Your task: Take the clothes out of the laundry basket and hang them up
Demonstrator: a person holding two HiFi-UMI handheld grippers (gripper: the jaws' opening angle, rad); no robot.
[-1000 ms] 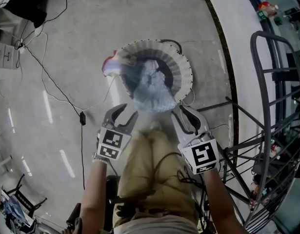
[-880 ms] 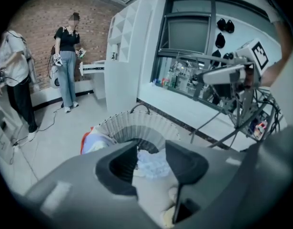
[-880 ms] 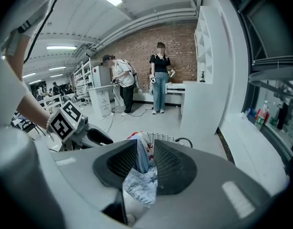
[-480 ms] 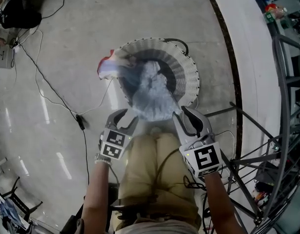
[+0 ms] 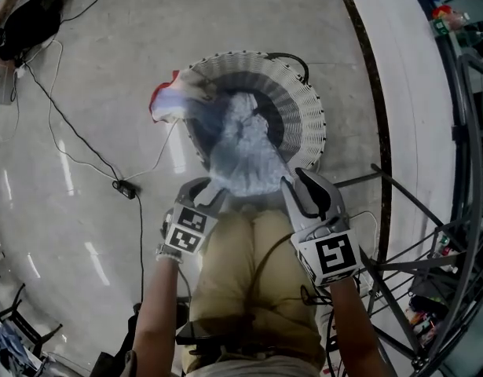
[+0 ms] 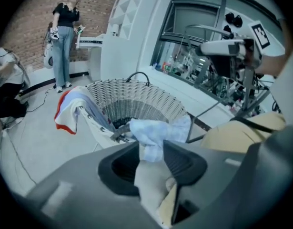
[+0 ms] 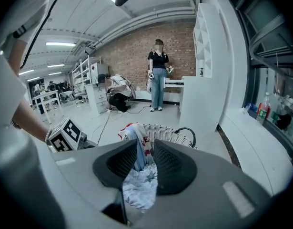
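A white wicker laundry basket point(image 5: 308, 108) stands on the floor in front of my knees. A light blue garment point(image 5: 245, 148) spills out of it over the near rim. My right gripper point(image 5: 300, 185) is shut on the garment's near right edge, and the cloth point(image 7: 141, 185) is pinched in the narrow gap of that gripper point(image 7: 145, 159). My left gripper point(image 5: 206, 195) is at the near left corner. Its jaws have just been closing. The cloth point(image 6: 156, 130) lies between them in that gripper point(image 6: 151, 144), but the gap is still wide.
A red-and-white garment point(image 5: 166, 100) hangs over the basket's left rim. A black metal drying rack point(image 5: 429, 234) stands close on the right, beside a white ledge point(image 5: 390, 69). Cables point(image 5: 76, 144) run over the floor at left. A person point(image 6: 65, 37) stands far behind the basket.
Both grippers have sunk toward the basket. The left gripper's jaws were empty beside the garment; now its corner lies between them. The right gripper has kept its hold.
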